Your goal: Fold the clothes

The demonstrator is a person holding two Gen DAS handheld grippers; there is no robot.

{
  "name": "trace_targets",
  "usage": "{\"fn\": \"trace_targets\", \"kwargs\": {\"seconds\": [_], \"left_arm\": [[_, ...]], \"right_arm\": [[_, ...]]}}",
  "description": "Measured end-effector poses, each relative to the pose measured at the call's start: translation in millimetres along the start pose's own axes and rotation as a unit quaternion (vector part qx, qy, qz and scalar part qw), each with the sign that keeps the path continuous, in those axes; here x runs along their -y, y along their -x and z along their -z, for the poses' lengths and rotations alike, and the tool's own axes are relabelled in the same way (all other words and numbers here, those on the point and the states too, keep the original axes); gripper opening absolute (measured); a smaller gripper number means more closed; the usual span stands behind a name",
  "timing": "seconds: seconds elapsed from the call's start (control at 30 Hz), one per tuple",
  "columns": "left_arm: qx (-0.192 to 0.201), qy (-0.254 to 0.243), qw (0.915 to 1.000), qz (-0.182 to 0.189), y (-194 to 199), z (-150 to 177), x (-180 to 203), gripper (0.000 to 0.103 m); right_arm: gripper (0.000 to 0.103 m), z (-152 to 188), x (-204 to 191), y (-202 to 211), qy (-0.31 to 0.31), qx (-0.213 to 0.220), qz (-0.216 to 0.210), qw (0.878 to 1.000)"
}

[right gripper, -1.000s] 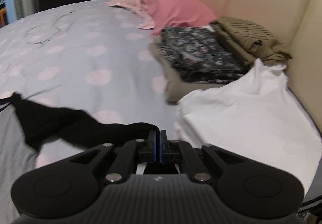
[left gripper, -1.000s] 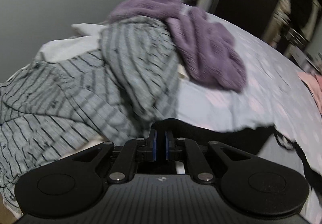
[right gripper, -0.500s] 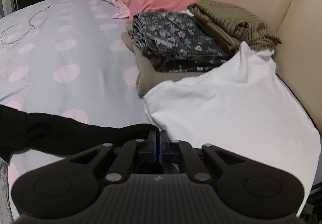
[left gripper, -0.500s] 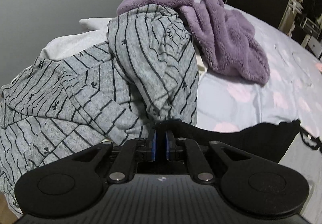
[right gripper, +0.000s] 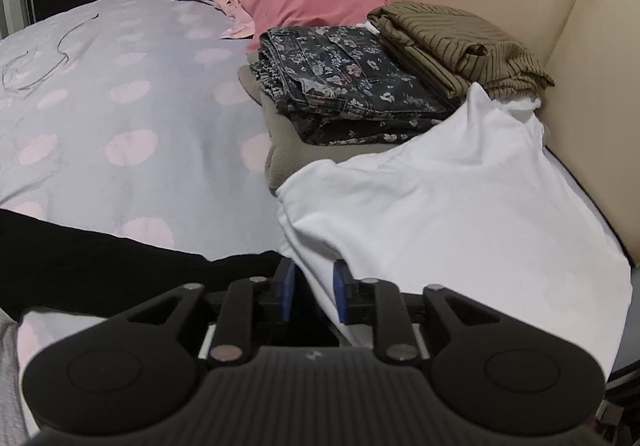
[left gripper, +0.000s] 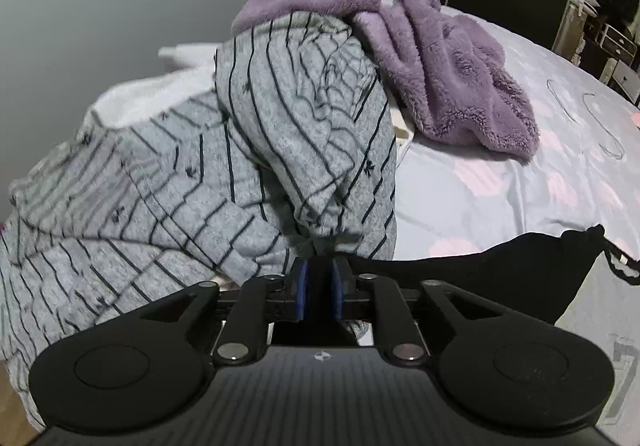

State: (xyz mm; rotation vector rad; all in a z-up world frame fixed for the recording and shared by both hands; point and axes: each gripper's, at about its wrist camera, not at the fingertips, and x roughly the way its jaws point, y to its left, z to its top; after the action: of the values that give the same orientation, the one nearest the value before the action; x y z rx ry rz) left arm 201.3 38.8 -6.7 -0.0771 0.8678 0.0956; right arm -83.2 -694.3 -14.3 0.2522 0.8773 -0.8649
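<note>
Left gripper [left gripper: 319, 288] jaws opening, black garment [left gripper: 480, 270] in gap, pads off cloth. Right gripper [right gripper: 313, 296] also opening; black edge [right gripper: 100, 266] beside it, not between pads (white shirt [right gripper: 460, 213] shows there). Garment lies flat on dotted bedsheet [right gripper: 120, 105]. Advice: release both ends together, withdraw straight, avoid dragging fold. Beyond: grey striped clothes [left gripper: 240, 165], purple fleece [left gripper: 440, 65].

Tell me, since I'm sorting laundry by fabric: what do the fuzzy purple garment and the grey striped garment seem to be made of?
The fuzzy purple garment looks like plush fleece: a deep, tufted, matte pile. The grey striped garment looks like a heathered knit, perhaps cotton jersey: speckled grey surface with thin dark stripes and soft folds. Fibre content cannot be told.
</note>
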Motion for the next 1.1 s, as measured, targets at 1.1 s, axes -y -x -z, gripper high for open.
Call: {"fn": "trace_targets", "kwargs": {"seconds": [1.1], "left_arm": [[-0.273,-0.24,0.9206,0.143,83.1,236.3,84.9,0.019]], "right_arm": [[0.019,246.5,-116.2,123.5,0.231,-0.247,-0.227,0.913]]}}
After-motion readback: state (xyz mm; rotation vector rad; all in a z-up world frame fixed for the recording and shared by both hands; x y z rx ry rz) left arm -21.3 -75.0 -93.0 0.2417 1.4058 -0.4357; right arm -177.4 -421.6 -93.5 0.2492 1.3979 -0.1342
